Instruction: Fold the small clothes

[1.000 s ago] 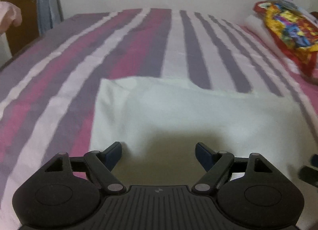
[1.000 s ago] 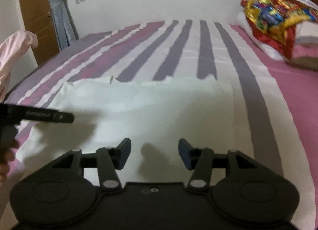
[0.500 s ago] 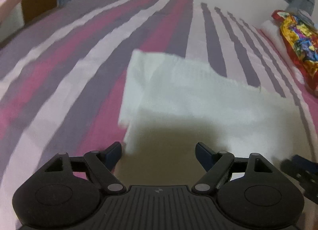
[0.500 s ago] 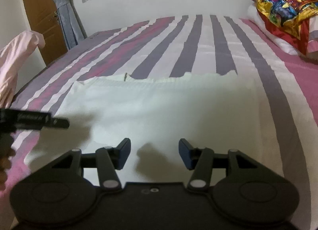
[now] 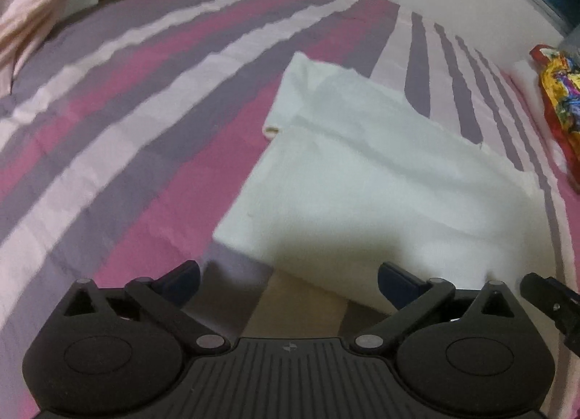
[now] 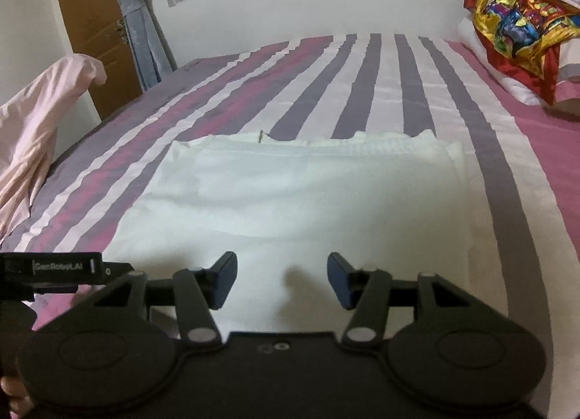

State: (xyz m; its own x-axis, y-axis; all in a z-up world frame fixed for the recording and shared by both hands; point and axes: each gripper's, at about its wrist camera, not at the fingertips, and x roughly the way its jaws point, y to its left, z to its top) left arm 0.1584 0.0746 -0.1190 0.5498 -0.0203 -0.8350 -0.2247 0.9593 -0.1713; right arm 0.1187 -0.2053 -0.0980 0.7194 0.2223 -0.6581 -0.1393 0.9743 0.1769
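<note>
Striped bedding [image 6: 380, 92] in pink, purple and white covers the bed, with a window and a wooden door [image 6: 90, 31] beyond its far edge. On it lies the white garment [image 6: 297, 198], folded flat into a rough rectangle, just ahead of both my claws. My left claw [image 5: 289, 279] has just been opening and now stands spread wide over the garment's near left corner, with nothing pinched between its pads. My right claw [image 6: 282, 279] hangs about half open above the garment's near edge, gripping nothing. A bright patterned bundle [image 6: 522, 20] sits far right; a pink cloth [image 6: 32, 136] hangs at left.
</note>
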